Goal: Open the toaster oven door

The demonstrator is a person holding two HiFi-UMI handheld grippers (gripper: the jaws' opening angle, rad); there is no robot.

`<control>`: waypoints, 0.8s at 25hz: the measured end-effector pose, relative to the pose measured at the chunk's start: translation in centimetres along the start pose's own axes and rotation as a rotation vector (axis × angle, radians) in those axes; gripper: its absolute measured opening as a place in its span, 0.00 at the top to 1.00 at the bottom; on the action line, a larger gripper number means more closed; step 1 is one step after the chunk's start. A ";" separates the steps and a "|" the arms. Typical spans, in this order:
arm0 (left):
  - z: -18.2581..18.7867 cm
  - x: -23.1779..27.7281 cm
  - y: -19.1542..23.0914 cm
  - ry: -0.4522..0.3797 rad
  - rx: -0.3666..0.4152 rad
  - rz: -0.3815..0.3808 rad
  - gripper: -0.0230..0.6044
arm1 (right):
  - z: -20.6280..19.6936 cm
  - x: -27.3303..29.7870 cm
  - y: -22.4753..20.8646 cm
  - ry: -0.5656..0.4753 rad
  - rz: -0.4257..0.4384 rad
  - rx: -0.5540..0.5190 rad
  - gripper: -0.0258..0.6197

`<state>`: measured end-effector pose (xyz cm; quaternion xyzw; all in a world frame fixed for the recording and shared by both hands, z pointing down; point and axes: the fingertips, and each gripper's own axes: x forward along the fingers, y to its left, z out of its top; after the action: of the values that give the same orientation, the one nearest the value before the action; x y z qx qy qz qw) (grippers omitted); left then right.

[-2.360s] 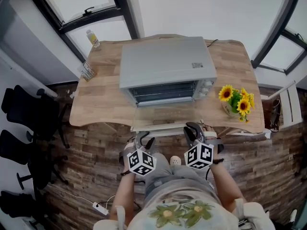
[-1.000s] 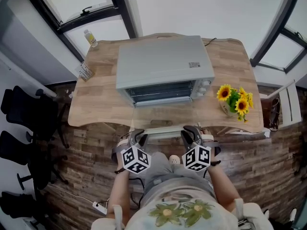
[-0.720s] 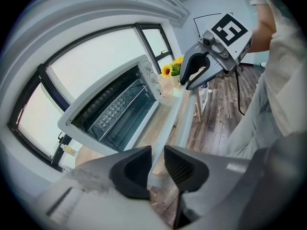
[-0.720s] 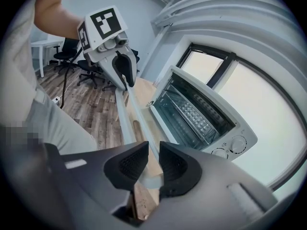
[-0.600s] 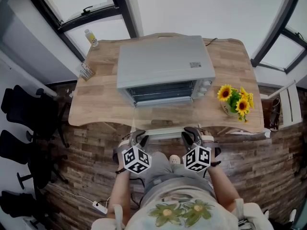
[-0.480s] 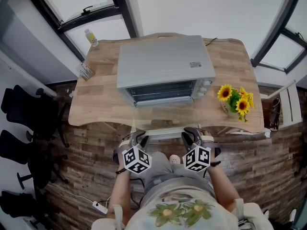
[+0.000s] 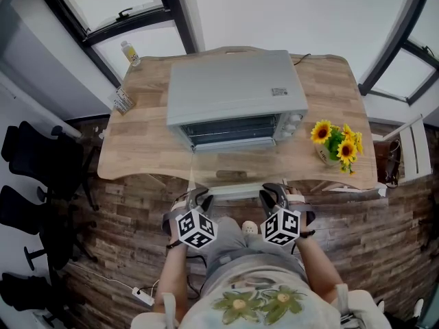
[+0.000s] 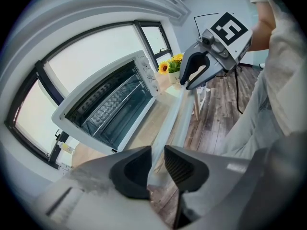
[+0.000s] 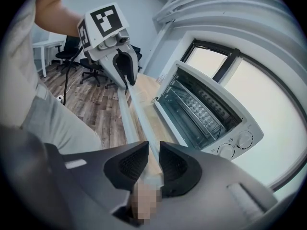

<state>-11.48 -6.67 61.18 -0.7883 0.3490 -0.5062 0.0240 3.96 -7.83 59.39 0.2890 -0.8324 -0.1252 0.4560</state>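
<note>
**Oven door lies flat, both grippers clamped on its handle**

Little has changed in the past two seconds. The clear glass door (image 7: 233,164) of the silver box-shaped metal toaster oven (image 7: 236,91) was already down, and its pale silver bar handle (image 7: 233,192) now sits only a shade nearer the person. The oven stands mid-table toward the back edge of the light wooden table (image 7: 137,149). Its door lies level across the front half, with the handle reaching just past the front edge. Wire racks show inside the open cavity, and two white round knobs (image 9: 235,145) sit at the right end of the oven's face.

The left gripper (image 7: 199,199), grey with a black-and-white marker cube, has its jaws drawn to a narrow gap. Its ribbed black pads are closed on the left end of the handle. The right gripper (image 7: 271,192), matching it, is closed on the right end in the same way, and the bar runs out between its pads toward the other gripper.

A small pot of yellow sunflowers (image 7: 337,144) stands near the right front corner, well apart from the oven. A clear plastic bottle with a yellow cap (image 7: 130,53) stands at the back left corner. A small printed packet (image 7: 123,103) rests at the left edge. Black office chairs (image 7: 27,156) stand on the wood-plank floor (image 7: 123,238) beyond that edge.
</note>
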 end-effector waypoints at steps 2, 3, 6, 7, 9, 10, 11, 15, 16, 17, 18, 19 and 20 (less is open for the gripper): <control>-0.1 0.1 -0.2 0.006 0.001 -0.002 0.81 | -0.1 0.1 0.2 0.004 0.006 -0.002 0.84; -0.2 0.2 -0.3 0.008 0.001 -0.002 0.81 | -0.2 0.2 0.3 0.006 0.009 -0.004 0.84; -0.5 0.5 -0.6 0.019 0.003 -0.001 0.81 | -0.5 0.4 0.7 0.010 0.019 -0.010 0.84; -0.6 0.6 -0.8 0.023 0.003 -0.001 0.81 | -0.6 0.5 0.8 0.011 0.022 -0.011 0.84; -0.8 0.8 -1.0 0.032 0.003 -0.006 0.81 | -0.8 0.6 1.1 0.014 0.029 -0.012 0.84; -0.9 0.9 -1.1 0.037 0.003 -0.009 0.81 | -0.9 0.7 1.2 0.014 0.033 -0.012 0.84; -1.0 1.0 -1.3 0.041 0.003 -0.013 0.81 | -1.0 0.8 1.3 0.015 0.037 -0.011 0.84; -1.4 1.4 -1.8 0.055 0.001 -0.024 0.81 | -1.5 1.1 1.8 0.022 0.057 -0.007 0.84; -1.5 1.5 -1.9 0.058 0.001 -0.026 0.81 | -1.5 1.1 1.9 0.027 0.062 -0.006 0.84; -1.5 1.5 -1.9 0.061 0.001 -0.028 0.81 | -1.6 1.2 2.0 0.031 0.066 -0.007 0.84; -1.6 1.6 -2.0 0.065 0.001 -0.029 0.81 | -1.7 1.2 2.1 0.033 0.069 -0.009 0.84; -1.6 1.6 -2.1 0.068 0.001 -0.031 0.81 | -1.8 1.2 2.1 0.034 0.071 -0.011 0.84; -1.7 1.7 -2.2 0.072 0.002 -0.033 0.81 | -1.8 1.3 2.2 0.034 0.074 -0.013 0.84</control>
<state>-11.26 -5.46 64.20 -0.7753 0.3360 -0.5348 0.0038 4.14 -6.71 62.34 0.2573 -0.8337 -0.1086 0.4764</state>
